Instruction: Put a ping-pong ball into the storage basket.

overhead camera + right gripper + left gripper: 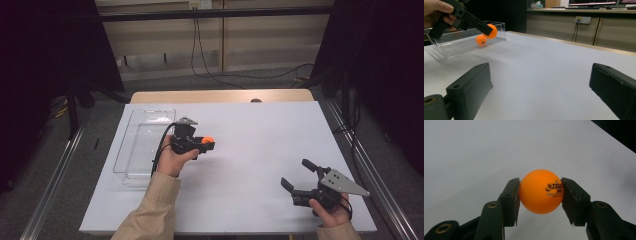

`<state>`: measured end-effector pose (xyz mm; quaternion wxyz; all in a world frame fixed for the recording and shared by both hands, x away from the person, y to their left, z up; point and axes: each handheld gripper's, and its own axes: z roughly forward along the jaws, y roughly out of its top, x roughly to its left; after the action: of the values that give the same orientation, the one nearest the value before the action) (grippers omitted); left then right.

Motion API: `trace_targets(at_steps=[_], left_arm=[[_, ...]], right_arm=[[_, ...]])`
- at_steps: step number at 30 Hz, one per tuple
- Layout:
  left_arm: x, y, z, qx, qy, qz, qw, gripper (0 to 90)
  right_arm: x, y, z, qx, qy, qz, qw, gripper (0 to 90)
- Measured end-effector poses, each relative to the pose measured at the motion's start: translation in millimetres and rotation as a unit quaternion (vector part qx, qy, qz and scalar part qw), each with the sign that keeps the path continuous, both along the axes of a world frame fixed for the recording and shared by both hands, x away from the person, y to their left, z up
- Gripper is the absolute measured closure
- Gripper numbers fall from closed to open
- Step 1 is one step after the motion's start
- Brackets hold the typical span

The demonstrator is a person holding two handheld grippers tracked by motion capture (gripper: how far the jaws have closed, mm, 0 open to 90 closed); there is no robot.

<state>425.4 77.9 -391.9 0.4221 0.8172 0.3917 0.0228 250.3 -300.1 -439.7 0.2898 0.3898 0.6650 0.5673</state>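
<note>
Orange ball [540, 191], dark print; black jaws; clear tray [131, 145]; table [260, 150] seemingly white.

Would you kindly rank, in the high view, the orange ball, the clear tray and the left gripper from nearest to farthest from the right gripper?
1. Orange ball: held at the left gripper's tip, on the side toward the right gripper.
2. Left gripper: its body sits just beyond the ball.
3. Clear tray: at the table's left side.

The right gripper [540, 92] holds its two black jaws wide apart over the white table [544, 65], nothing between them. At upper left, a hand [435, 11] holds the left gripper [489, 30], clamped on an orange ping-pong ball [492, 31]. Behind it stands a clear plastic bin [454, 43], where a second orange spot [481, 40] shows, ball or reflection unclear.
</note>
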Motion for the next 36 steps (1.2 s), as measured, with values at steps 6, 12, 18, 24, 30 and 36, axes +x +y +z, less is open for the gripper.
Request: trace_targets(at_steps=[6, 12, 18, 24, 30, 36], left_arm=[[1.2, 2.8, 0.2, -0.001, 0.002, 0.003, 1.0, 51.1], [2.3, 6.4, 1.1, 0.002, 0.003, 0.004, 1.0, 51.1], [3.2, 9.8, 2.4, -0.002, 0.001, 0.009, 1.0, 51.1], [3.8, 13.2, 3.6, -0.003, -0.001, 0.015, 0.9999, 51.1], [4.2, 15.2, 4.4, 0.001, -0.002, 0.016, 0.9999, 51.1], [4.9, 19.1, 6.3, 0.001, -0.003, 0.021, 0.9998, 51.1]], right_arm=[[-0.1, 0.0, 0.0, 0.001, 0.0, 0.0, 1.0, 3.7], [0.0, 0.1, -0.1, 0.0, 0.0, 0.0, 1.0, 3.7], [0.1, 0.1, -0.2, 0.0, 0.001, 0.0, 1.0, 3.7], [0.3, 0.1, -0.4, -0.002, 0.001, 0.001, 1.0, 3.7], [0.2, 0.0, -0.5, -0.002, 0.001, 0.001, 1.0, 3.7], [0.1, 0.1, -0.3, 0.0, 0.001, 0.0, 1.0, 3.7]])
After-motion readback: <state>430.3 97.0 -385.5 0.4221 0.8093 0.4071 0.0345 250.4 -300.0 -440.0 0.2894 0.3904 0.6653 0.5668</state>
